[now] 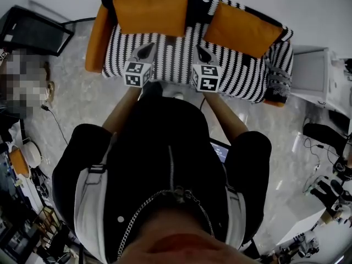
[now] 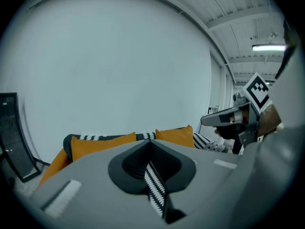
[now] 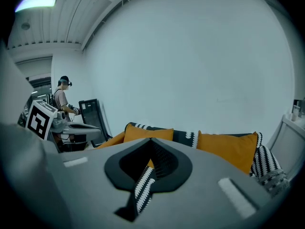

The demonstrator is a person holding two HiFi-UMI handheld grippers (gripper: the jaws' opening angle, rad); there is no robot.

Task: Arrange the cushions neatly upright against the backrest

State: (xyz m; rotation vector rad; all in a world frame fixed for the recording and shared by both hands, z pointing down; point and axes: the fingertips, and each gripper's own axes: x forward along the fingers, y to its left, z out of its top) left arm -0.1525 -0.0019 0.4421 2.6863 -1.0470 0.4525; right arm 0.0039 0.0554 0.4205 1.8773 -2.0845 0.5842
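Your left gripper [image 1: 146,49] and right gripper [image 1: 203,53] hung shut and empty before the backrest [image 1: 196,4]; the cushion [image 1: 242,29] at its right end lay lengthwise along it, nearer your right gripper

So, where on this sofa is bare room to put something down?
The striped seat is bare in front of the left cushion and the right cushion. A narrow gap at the backrest parts them. Crowded: the seat's right end, by the bunched fabric.
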